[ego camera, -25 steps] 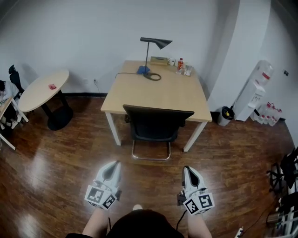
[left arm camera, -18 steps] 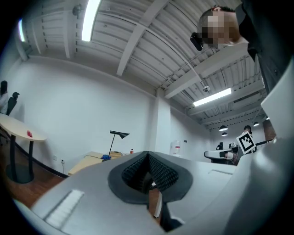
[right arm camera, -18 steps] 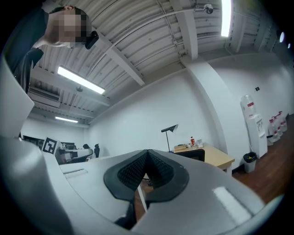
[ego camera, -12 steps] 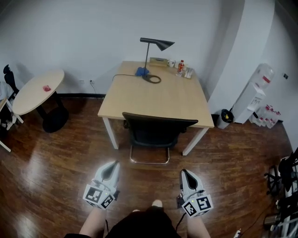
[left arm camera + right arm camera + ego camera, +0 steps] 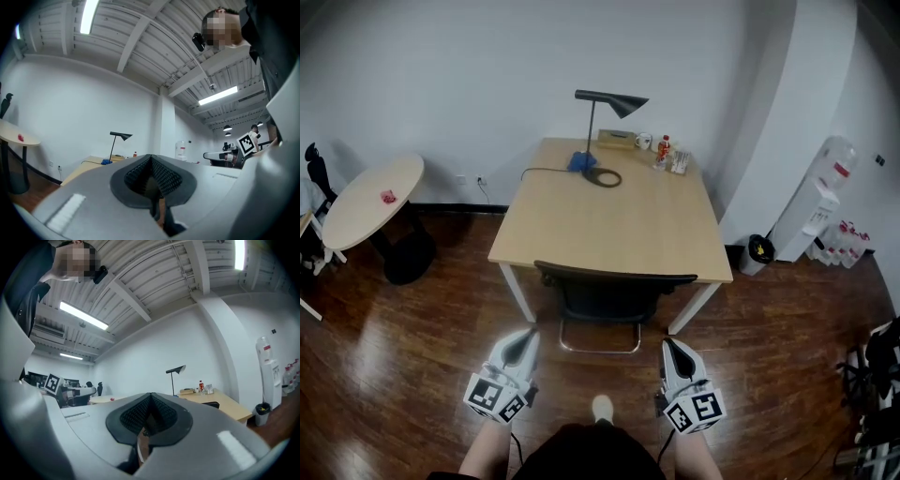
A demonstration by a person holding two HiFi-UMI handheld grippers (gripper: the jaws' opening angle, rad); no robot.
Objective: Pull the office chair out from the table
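Observation:
A black office chair (image 5: 612,292) with a chrome sled base is tucked under the near edge of the light wooden table (image 5: 609,202). My left gripper (image 5: 526,339) hangs shut with nothing in it, a short way in front of the chair's left side. My right gripper (image 5: 667,345) is shut and empty too, just short of the chair's right side. Neither touches the chair. In the left gripper view the left gripper (image 5: 151,159) shows its pads meeting, with the table (image 5: 86,166) beyond. In the right gripper view the right gripper (image 5: 150,397) is shut, and the chair back's top (image 5: 210,404) peeks beside the table (image 5: 225,404).
On the table's far end stand a black desk lamp (image 5: 609,105), a blue object (image 5: 579,163), a cup and bottles (image 5: 662,150). A round side table (image 5: 371,192) is at left. A water dispenser (image 5: 816,206) and a bin (image 5: 757,251) stand at right. Dark wood floor (image 5: 412,328) surrounds.
Both grippers, still shut, have come forward with the person toward the chair; the table and chair now sit nearer and lower in the head view. The chair has not moved.

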